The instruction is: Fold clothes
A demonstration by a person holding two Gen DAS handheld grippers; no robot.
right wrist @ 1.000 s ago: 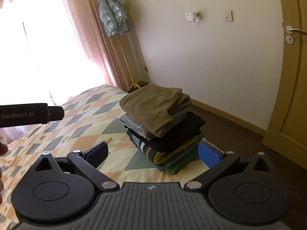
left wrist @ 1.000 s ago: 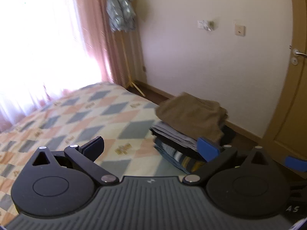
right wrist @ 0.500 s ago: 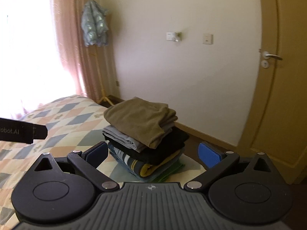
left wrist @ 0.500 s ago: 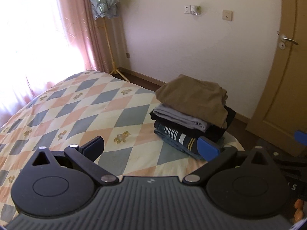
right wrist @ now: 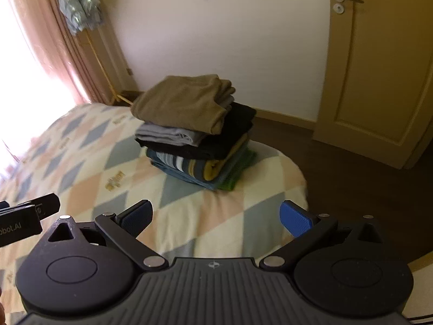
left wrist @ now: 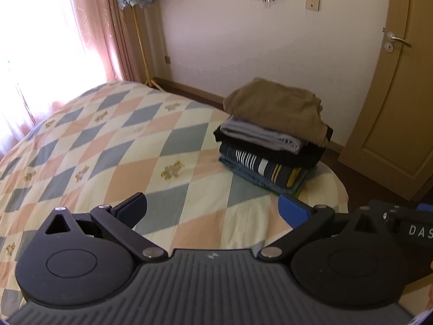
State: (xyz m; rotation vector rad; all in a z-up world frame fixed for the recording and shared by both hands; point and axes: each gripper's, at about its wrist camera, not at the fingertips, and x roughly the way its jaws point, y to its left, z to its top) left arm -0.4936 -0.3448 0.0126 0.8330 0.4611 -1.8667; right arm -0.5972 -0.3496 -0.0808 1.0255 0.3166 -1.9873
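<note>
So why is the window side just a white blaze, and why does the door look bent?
Left wrist view: daylight through the pink curtain overexposes that side to pure white; the fisheye lens bows the door. Right wrist view: the same blown-out glare at the left edge, the door curves too, and the checked bedspread is slightly smeared, while the stack of folded clothes stays fairly sharp.

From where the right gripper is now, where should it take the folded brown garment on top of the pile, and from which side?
Probably by its near folded edge, coming in level from the front. That edge overhangs the grey garment below, so one of the open right gripper fingers could slide beneath. The right side shows loose layered ends, which might fall open.
</note>
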